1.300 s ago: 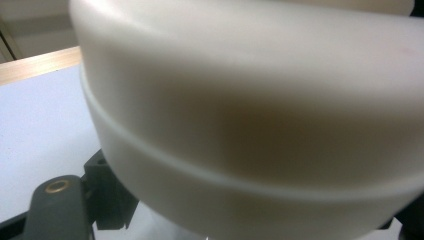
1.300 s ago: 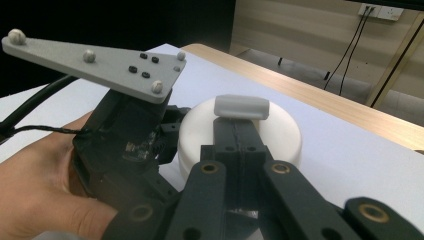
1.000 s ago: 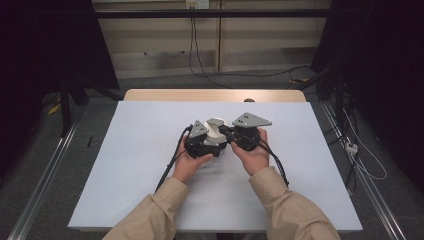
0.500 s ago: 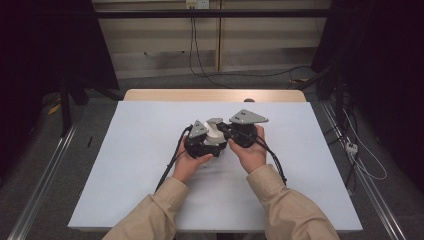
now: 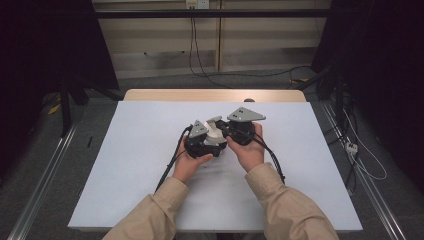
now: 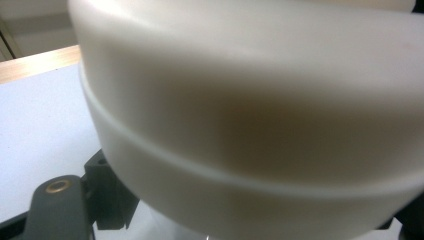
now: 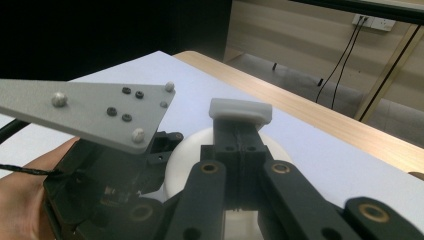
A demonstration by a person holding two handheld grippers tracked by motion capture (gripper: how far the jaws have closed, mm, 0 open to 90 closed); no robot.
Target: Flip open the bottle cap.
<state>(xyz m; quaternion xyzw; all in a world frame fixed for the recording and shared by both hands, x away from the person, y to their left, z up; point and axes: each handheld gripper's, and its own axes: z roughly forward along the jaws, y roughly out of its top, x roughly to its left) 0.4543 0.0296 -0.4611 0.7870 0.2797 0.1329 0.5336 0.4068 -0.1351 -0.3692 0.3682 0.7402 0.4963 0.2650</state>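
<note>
We see a table (image 5: pixel 150 165) with a white top and a bare wooden strip (image 5: pixel 215 95) along its far edge. Near the middle of the white surface sits a round white object (image 5: pixel 216 137), its foot resting on the table; most of it is hidden.

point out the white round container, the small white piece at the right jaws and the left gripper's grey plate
white round container (image 6: pixel 250 110), left gripper view, side wall
small white piece (image 7: pixel 241 111), right gripper view, top face
grey plate (image 7: pixel 85 112), right gripper view, flat top

A white rectangular mat (image 5: pixel 140 165) is covering the light wooden table (image 5: pixel 210 95); black cables (image 5: pixel 192 45) are hanging at twelve o'clock.
</note>
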